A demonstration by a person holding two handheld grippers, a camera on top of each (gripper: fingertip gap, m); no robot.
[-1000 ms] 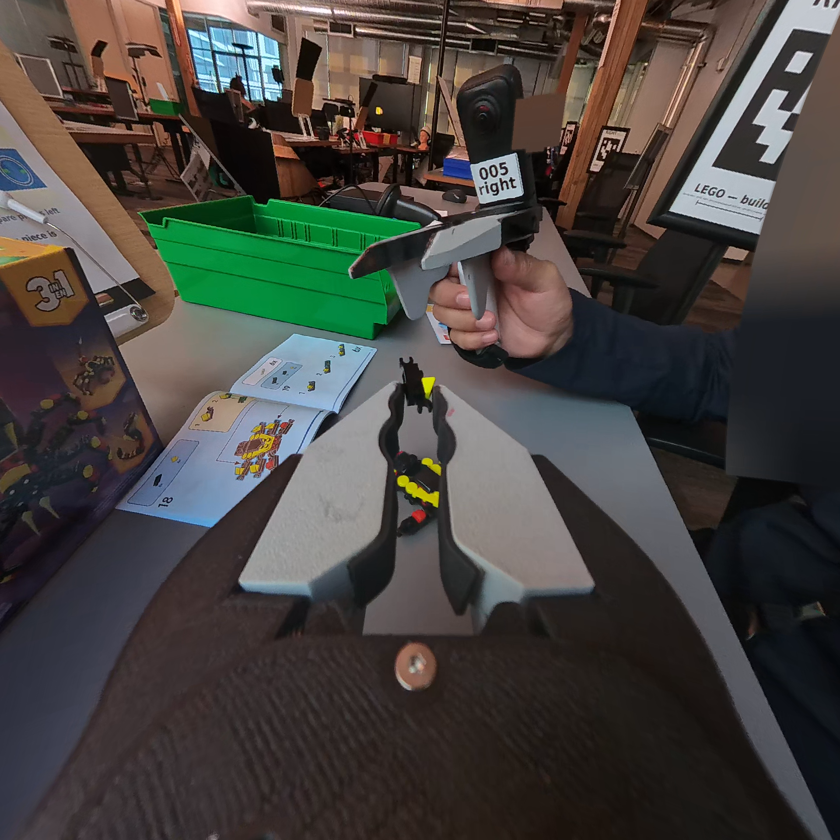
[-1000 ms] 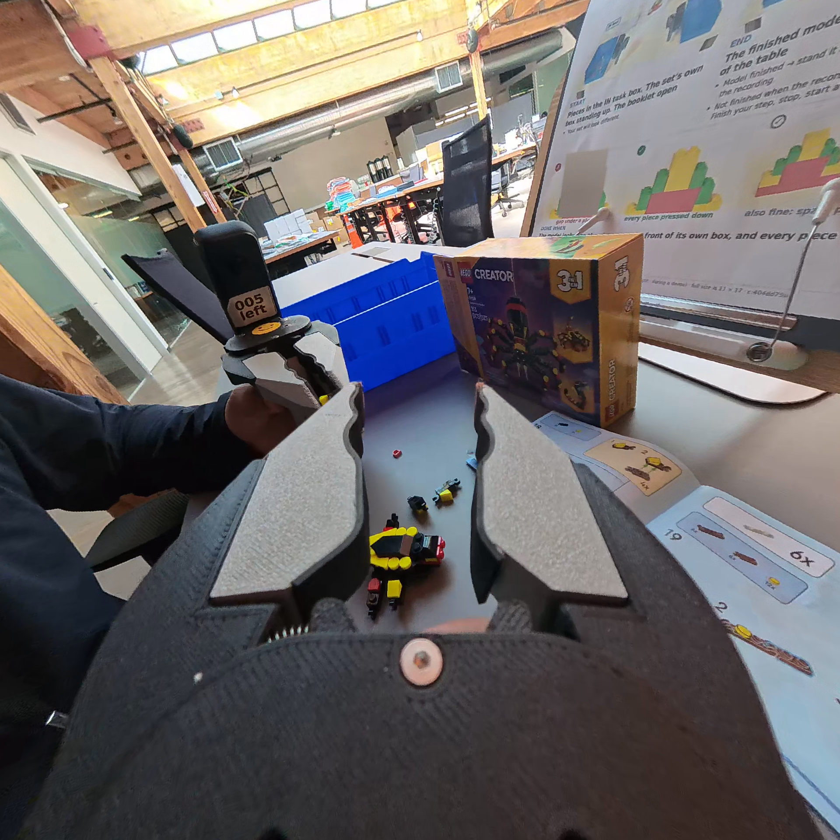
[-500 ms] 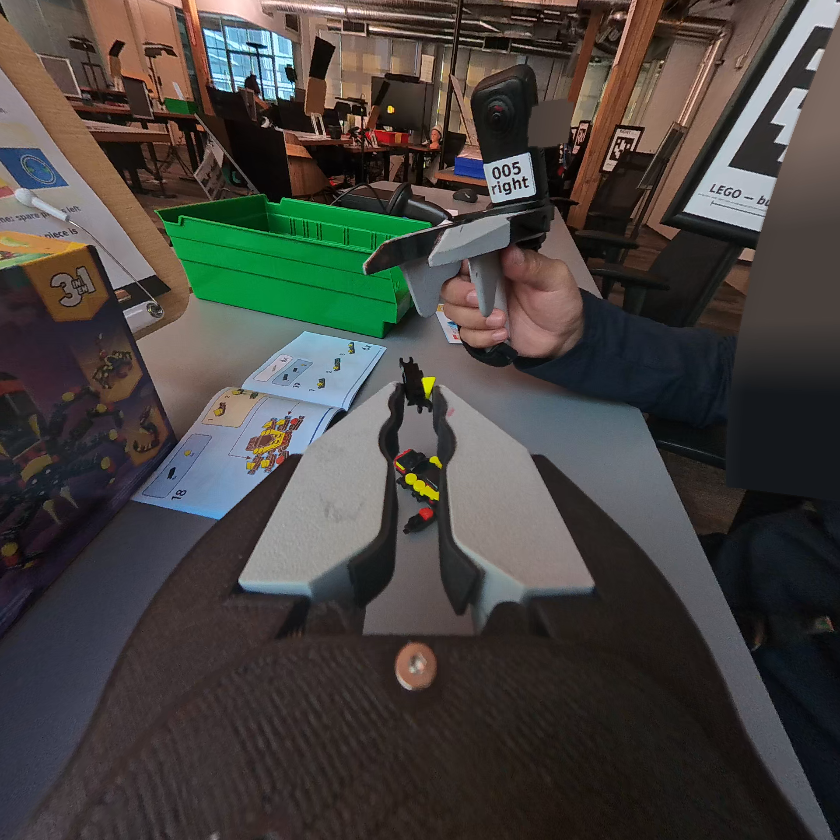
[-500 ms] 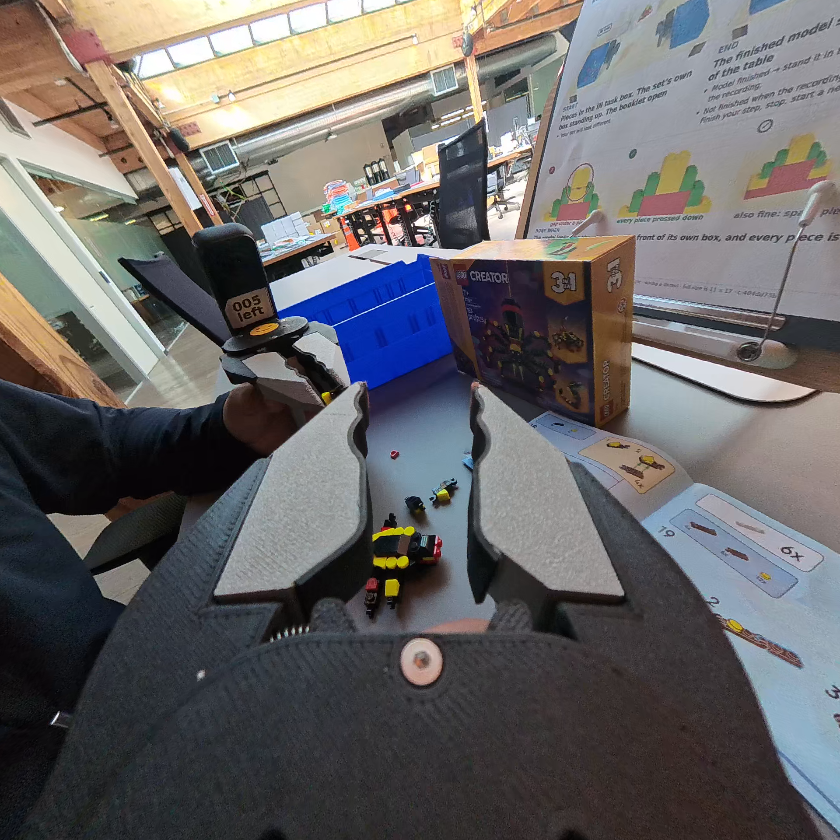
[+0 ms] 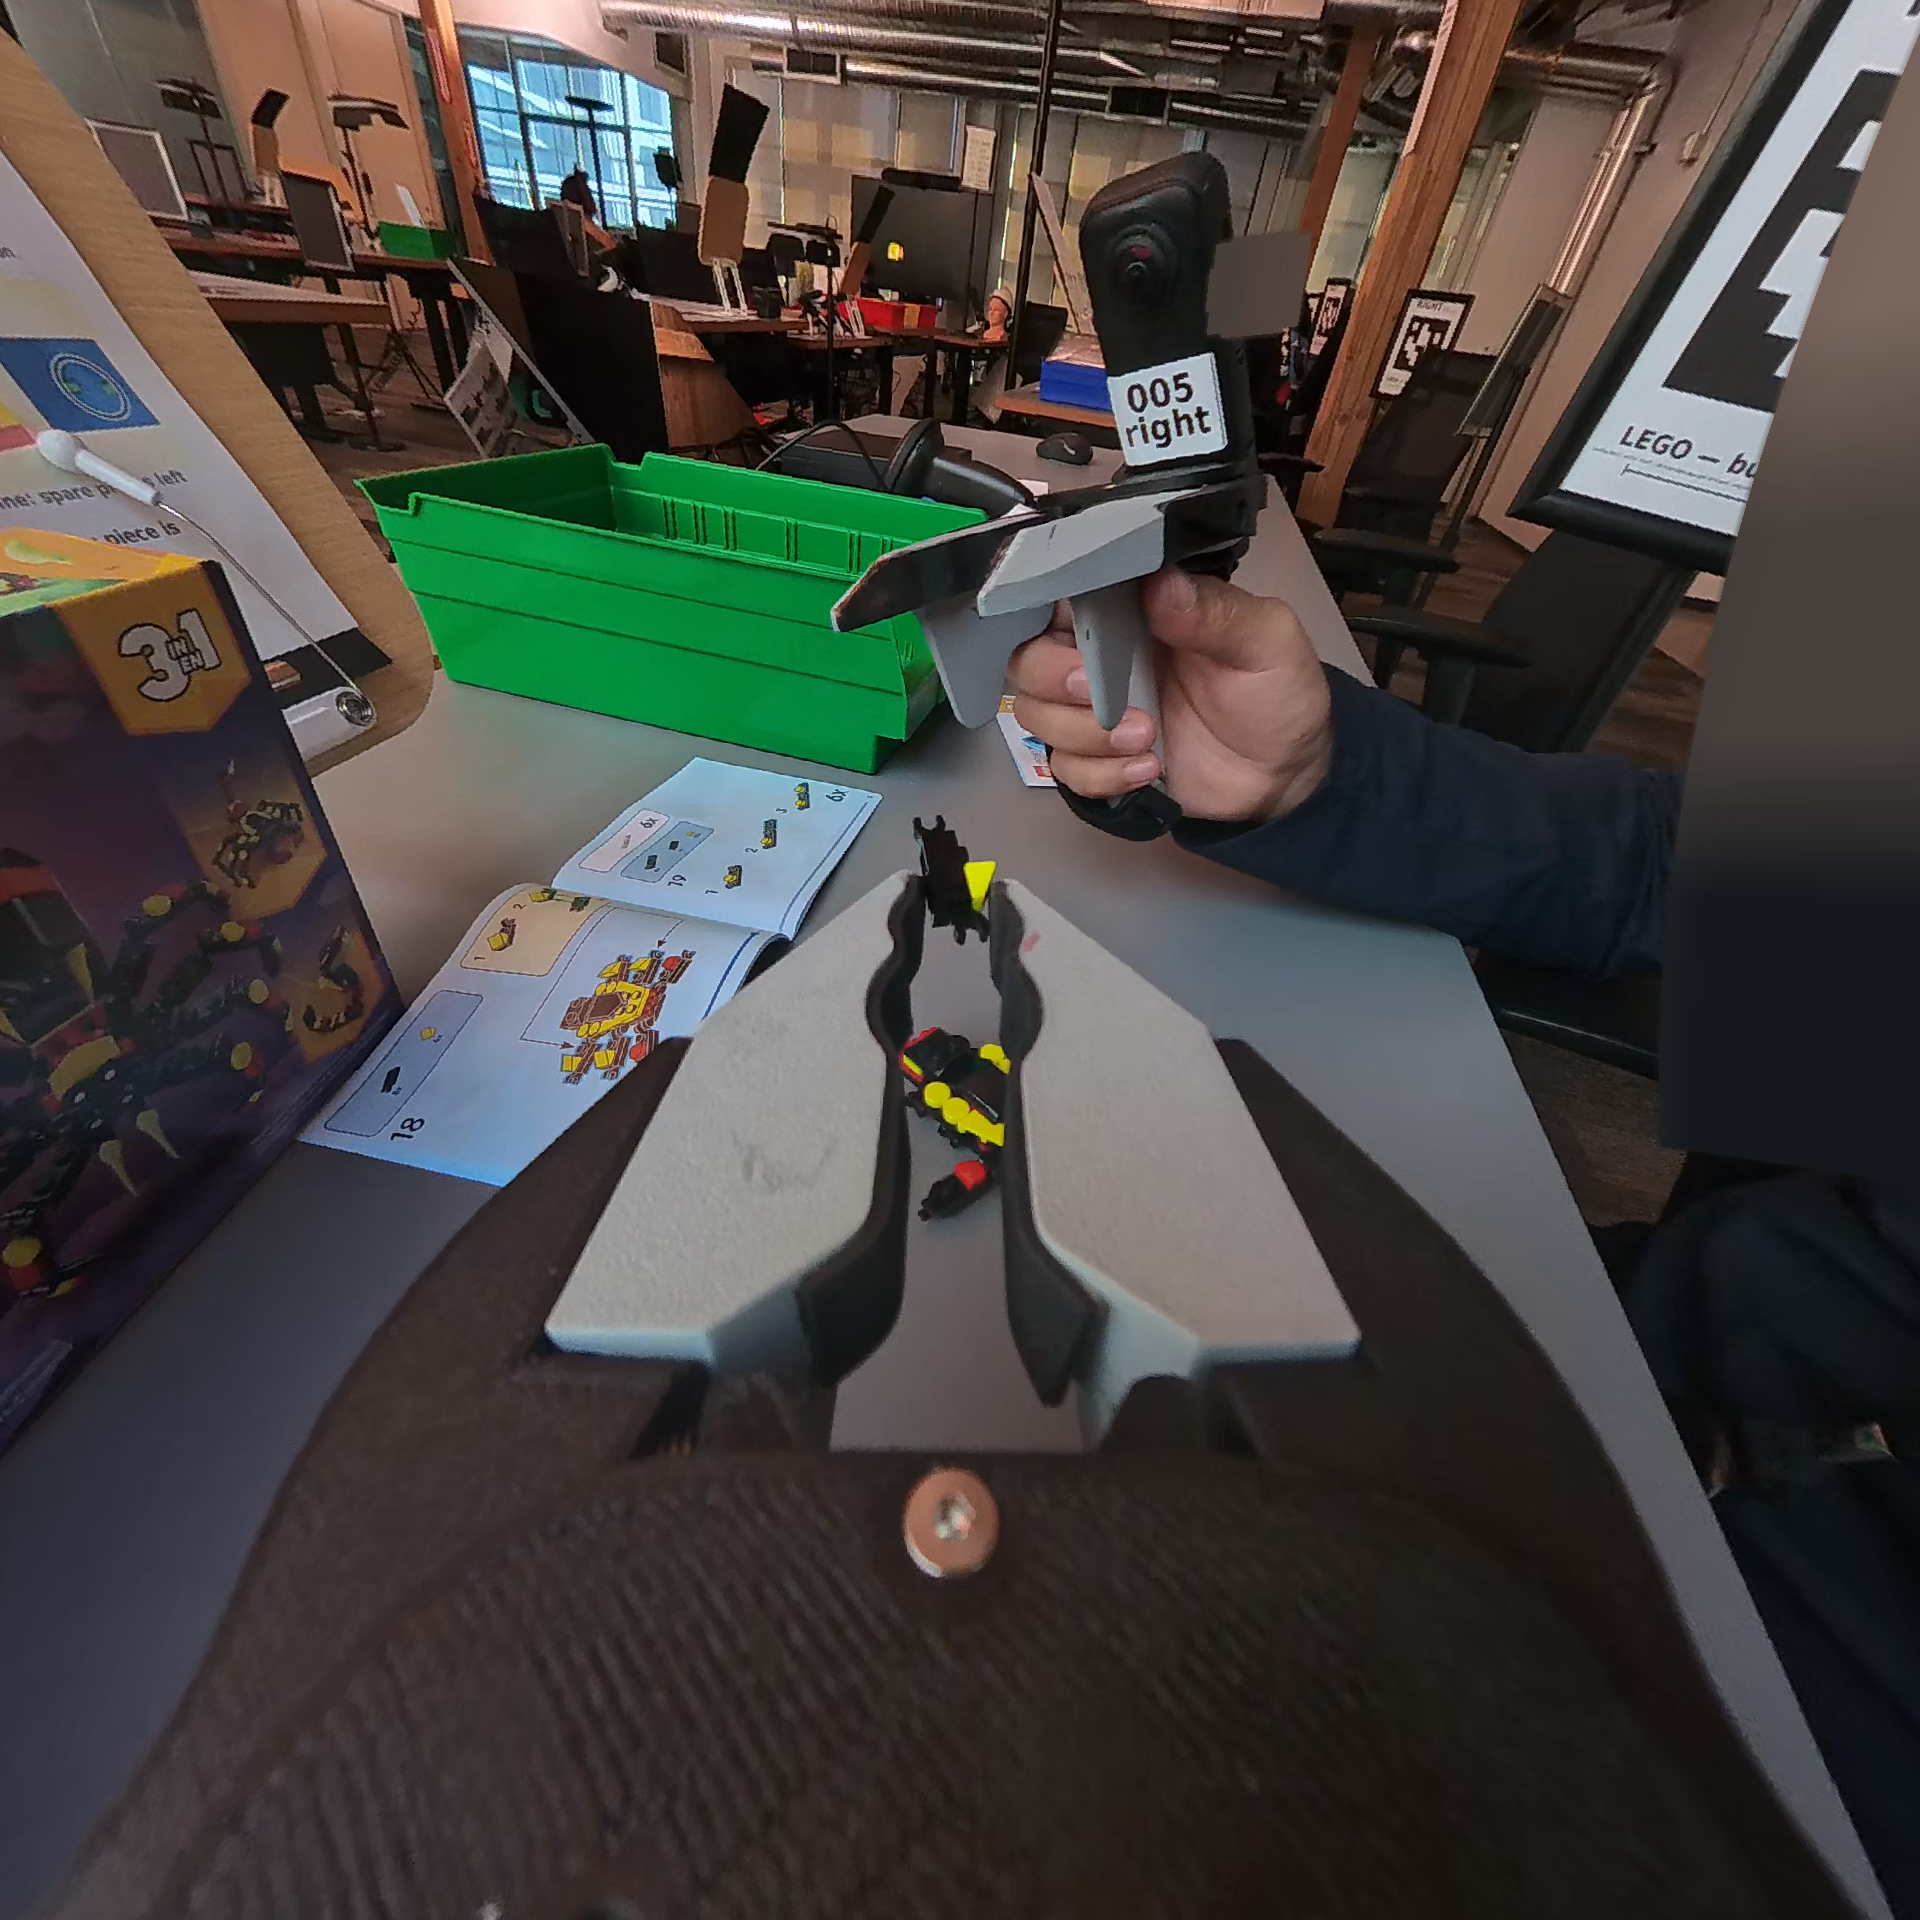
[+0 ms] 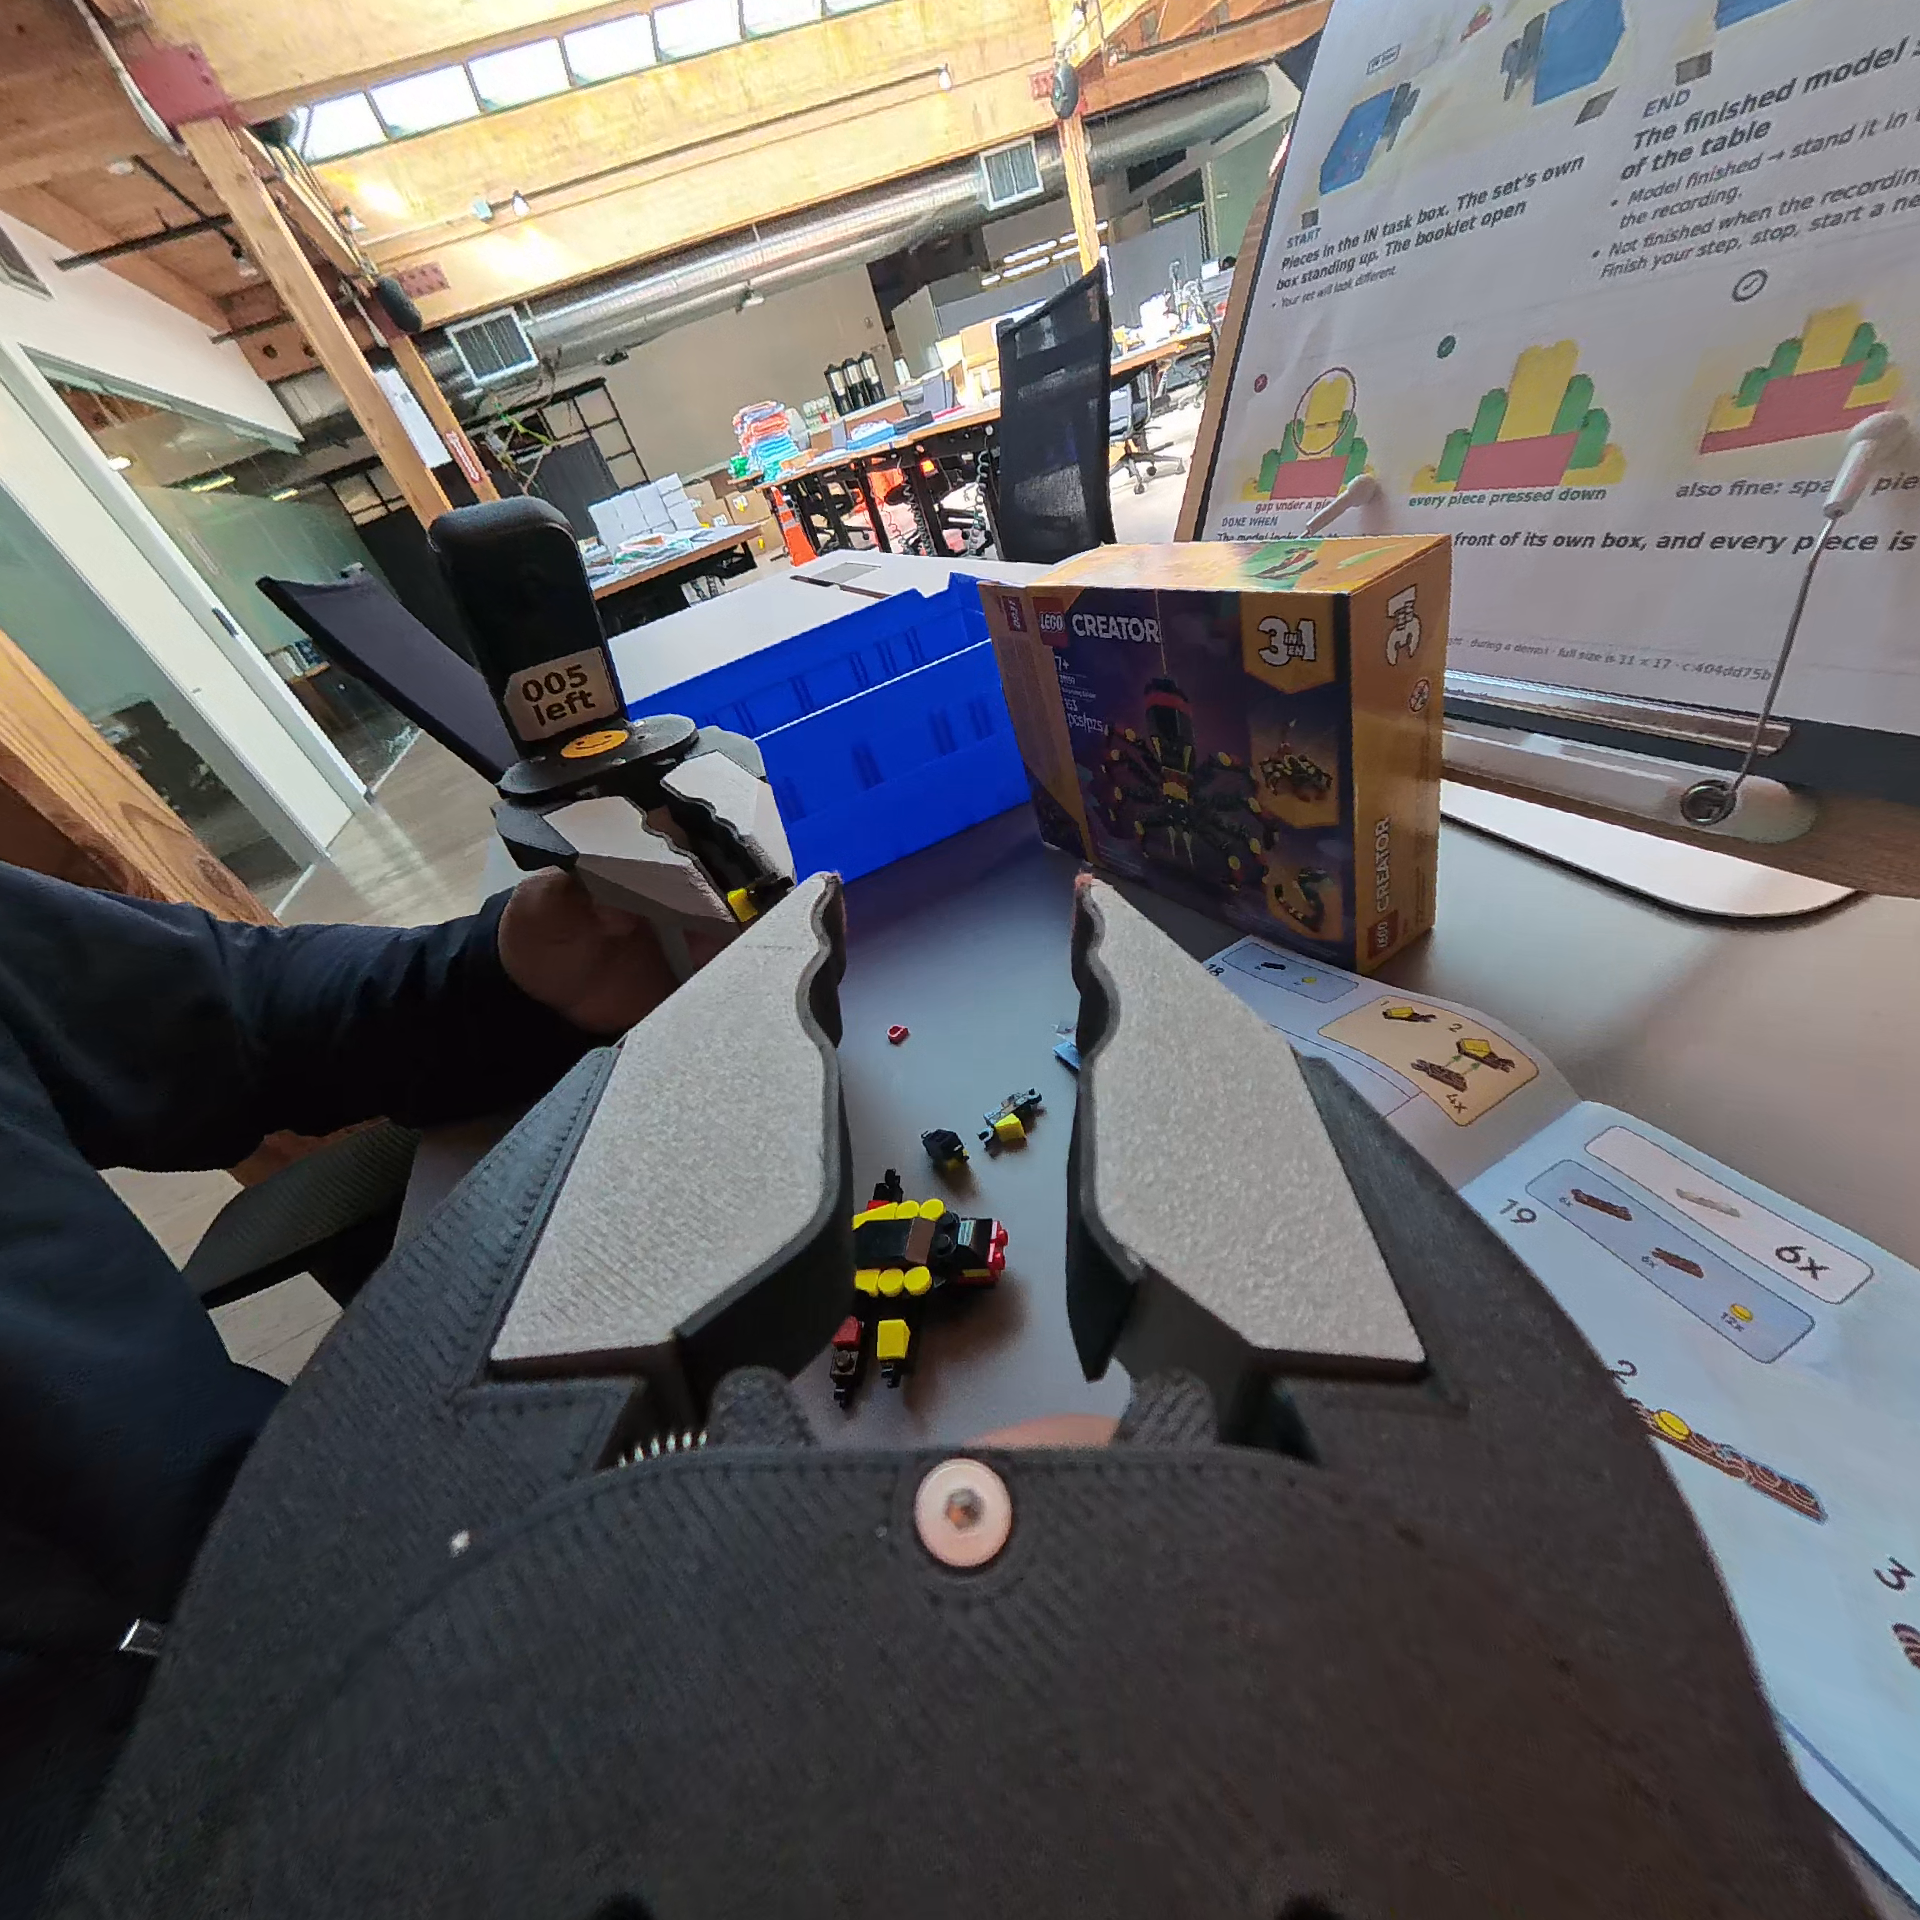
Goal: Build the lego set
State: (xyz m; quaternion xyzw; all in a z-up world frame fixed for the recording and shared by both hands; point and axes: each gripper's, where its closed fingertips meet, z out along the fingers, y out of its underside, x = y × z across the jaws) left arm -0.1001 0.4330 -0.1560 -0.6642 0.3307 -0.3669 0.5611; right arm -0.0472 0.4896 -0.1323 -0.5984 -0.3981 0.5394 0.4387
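Note:
My left gripper (image 5: pixel 956 896) is shut on a small black piece with a yellow wedge (image 5: pixel 948 868), held above the grey table (image 5: pixel 1299 1039). It also shows in the right wrist view (image 6: pixel 753 896), held by a hand, with the piece at its tips. The black, yellow and red model (image 5: pixel 951 1086) lies on the table under the left fingers. In the right wrist view the model (image 6: pixel 920 1252) lies between the fingers of my right gripper (image 6: pixel 956 920), which is open, empty and above the table. Two small black-and-yellow pieces (image 6: pixel 1010 1114) (image 6: pixel 943 1145) and a tiny red piece (image 6: pixel 899 1032) lie beyond the model.
The open instruction booklet (image 5: pixel 582 987) (image 6: pixel 1662 1226) lies beside the model. The set's box (image 5: pixel 135 935) (image 6: pixel 1236 748) stands behind it. A green bin (image 5: pixel 665 592) and a blue bin (image 6: pixel 862 727) sit at the table's far ends. An instruction board (image 6: pixel 1610 312) stands behind the box. The gap from one gripper's tips to the other's is roughly 9 cm.
Almost nothing. Both grippers drift slightly; the left stays shut on its piece and the right stays open over the model.

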